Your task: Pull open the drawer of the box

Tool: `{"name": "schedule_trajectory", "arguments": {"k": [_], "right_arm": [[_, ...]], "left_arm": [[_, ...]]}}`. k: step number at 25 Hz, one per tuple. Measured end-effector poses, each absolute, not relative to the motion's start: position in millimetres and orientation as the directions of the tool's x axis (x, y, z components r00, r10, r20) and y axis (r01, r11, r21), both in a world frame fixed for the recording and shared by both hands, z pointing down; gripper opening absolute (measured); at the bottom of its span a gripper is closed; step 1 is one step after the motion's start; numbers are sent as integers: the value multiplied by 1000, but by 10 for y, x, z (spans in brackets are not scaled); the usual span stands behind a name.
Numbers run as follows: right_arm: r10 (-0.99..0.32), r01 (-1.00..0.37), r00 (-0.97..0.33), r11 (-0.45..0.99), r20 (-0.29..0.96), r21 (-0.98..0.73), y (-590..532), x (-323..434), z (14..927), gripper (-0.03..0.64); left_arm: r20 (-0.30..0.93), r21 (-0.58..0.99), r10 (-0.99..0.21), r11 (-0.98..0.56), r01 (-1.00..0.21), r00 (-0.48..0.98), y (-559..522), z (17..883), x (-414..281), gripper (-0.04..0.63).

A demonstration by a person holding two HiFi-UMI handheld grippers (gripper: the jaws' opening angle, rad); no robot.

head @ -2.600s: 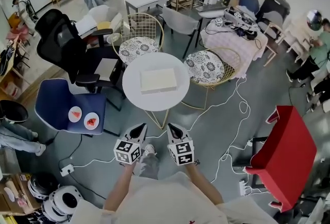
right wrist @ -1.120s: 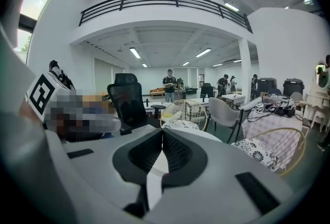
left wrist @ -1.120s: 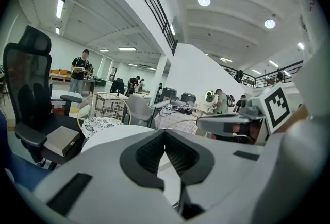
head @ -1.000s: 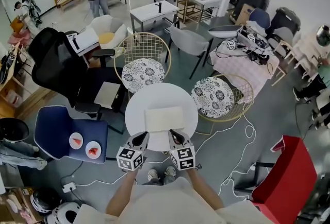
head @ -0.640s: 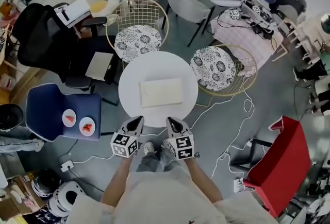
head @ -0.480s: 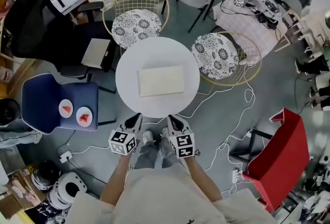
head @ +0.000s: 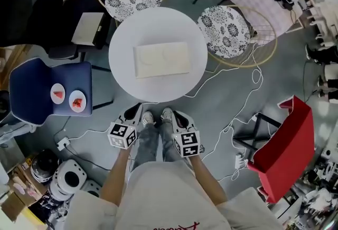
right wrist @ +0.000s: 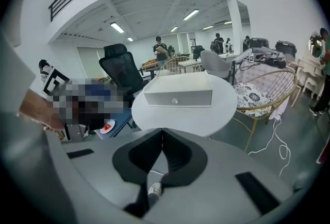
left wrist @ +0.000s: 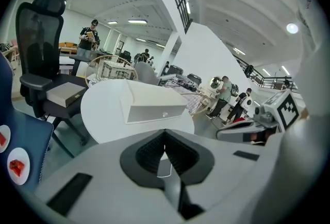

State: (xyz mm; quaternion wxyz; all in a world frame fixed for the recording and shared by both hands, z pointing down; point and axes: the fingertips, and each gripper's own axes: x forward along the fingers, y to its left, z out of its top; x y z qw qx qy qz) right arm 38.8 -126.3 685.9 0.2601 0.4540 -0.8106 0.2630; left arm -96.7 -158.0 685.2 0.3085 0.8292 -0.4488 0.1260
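In the head view, a round white bench (head: 124, 73) stands on the grey floor (head: 232, 102). A flat white box (head: 161, 60) lies near the middle of the bench. The left gripper (head: 134, 112) and the right gripper (head: 178, 118) are held side by side below the near edge of the bench, apart from it and well apart from the box. Both point toward the bench. A blue chair (head: 37, 86) with two small plates (head: 67, 98) on its seat stands to the left of the bench.

In the left gripper view, the jaws are closed together and nothing is between them. The box (left wrist: 152, 103) is beyond them on the bench, seen from a corner.

In the right gripper view, the jaws are also pressed together and empty. The box faces this camera with its drawer (right wrist: 178, 98), which is shut, its front flush with the box. A small round knob (right wrist: 175, 100) sits in the middle of the drawer front. The jaws do not touch it.
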Motion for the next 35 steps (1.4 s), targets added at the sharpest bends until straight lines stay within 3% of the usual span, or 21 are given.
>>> {"name": "schedule_trajectory", "arguments": {"k": [22,35], "right_arm": [[-606,-867,-470,453,642,-207,-1872,297,6828,15],[-582,-859,-481,463,656,-219,-2264,27,7051,18]], "left_arm": [[470,262,-694,-480,-837,545,-3269,6709,-1331,12],[490,276,-660,-503,-819,570,-3340,6806,-1313,12]]}}
